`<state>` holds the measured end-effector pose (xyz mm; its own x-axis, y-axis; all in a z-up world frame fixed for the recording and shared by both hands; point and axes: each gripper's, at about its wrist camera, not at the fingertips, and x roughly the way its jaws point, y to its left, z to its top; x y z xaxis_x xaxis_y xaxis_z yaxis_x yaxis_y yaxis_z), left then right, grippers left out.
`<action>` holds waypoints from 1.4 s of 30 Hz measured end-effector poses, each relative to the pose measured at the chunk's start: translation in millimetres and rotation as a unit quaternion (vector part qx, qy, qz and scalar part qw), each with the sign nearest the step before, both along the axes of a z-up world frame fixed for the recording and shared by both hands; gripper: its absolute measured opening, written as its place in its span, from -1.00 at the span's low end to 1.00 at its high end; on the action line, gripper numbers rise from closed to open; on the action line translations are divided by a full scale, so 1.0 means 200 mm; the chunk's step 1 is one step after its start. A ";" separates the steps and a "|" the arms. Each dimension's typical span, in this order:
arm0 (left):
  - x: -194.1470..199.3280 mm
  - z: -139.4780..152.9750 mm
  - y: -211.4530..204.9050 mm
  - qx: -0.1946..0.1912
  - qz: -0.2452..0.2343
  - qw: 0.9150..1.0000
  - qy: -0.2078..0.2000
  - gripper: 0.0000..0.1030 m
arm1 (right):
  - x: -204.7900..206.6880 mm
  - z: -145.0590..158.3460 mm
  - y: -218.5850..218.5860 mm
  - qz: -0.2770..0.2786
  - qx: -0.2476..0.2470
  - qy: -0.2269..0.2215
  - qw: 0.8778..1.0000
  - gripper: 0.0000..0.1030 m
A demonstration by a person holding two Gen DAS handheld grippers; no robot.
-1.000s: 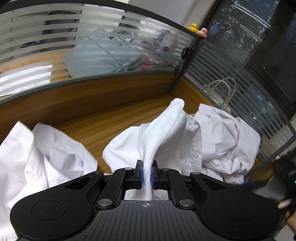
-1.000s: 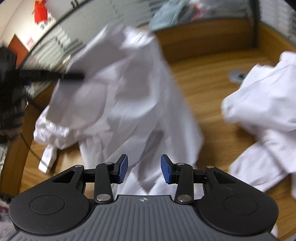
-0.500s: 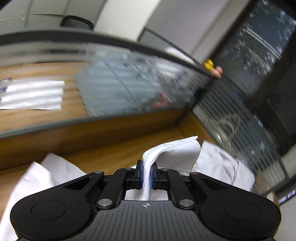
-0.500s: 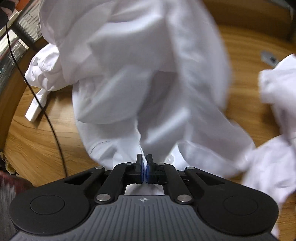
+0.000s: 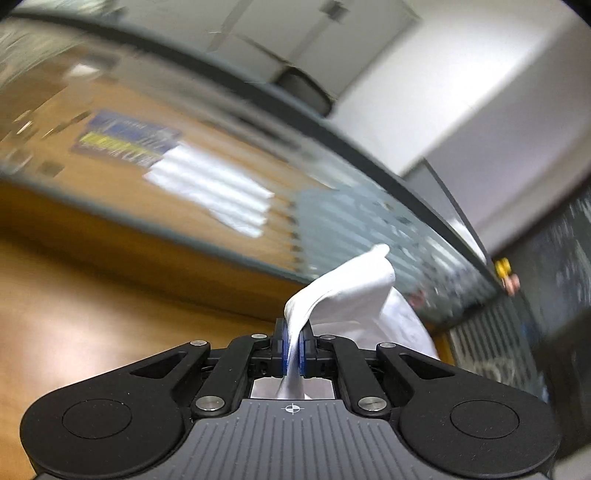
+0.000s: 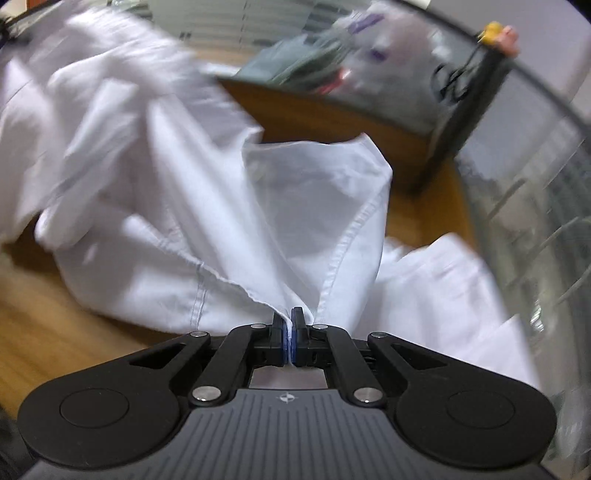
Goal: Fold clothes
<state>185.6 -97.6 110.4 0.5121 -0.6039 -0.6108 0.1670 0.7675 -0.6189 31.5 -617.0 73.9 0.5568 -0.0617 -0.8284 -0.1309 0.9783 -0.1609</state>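
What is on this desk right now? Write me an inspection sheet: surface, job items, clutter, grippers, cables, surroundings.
Surface: wooden desk top, partly bare.
Job's things: crumpled white cotton shirt lifted off the desk; a second white garment lies to its right.
Clutter: nothing seen on the desk itself.
Grippers: left gripper jaws shut on a white shirt fold; right gripper jaws shut on the shirt's hem.
Cables: nothing seen for certain; the picture is blurred.
Surroundings: frosted striped glass partition behind the desk, small yellow rubber duck on its top edge.
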 end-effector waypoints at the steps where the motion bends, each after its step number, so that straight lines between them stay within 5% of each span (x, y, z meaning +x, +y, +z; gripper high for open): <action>1: -0.03 -0.01 0.06 -0.010 0.019 1.000 0.009 -0.86 | 0.01 0.04 -0.03 -0.001 -0.004 -0.009 1.000 -0.96; 10: -0.26 -0.11 0.54 -0.052 0.154 0.985 0.056 -0.86 | 0.17 0.29 -0.06 0.021 0.052 -0.060 0.997 -0.96; 16: -0.21 -0.26 0.70 -0.009 0.183 0.980 0.078 -0.85 | 0.37 0.13 0.19 0.066 0.042 -0.035 0.996 -0.95; 23: -0.02 -0.41 0.73 0.007 0.164 0.981 0.103 -0.65 | 0.44 -0.03 0.31 0.008 0.040 -0.012 0.999 -0.74; 25: 0.03 -0.42 0.72 0.016 0.165 0.980 0.110 -0.23 | 0.42 -0.05 0.32 -0.021 0.036 -0.010 0.999 -0.53; 30: 0.05 -0.34 0.62 0.049 0.163 0.982 0.079 0.25 | 0.35 -0.05 0.34 -0.097 0.043 -0.018 0.994 -0.22; 34: 0.04 -0.23 0.50 0.068 0.135 0.988 0.045 0.38 | 0.29 -0.04 0.38 -0.141 0.089 -0.021 0.986 -0.21; 42: -0.02 -0.10 0.20 0.035 0.033 0.998 0.039 0.48 | 0.31 -0.11 0.52 -0.176 0.215 -0.011 0.961 -0.21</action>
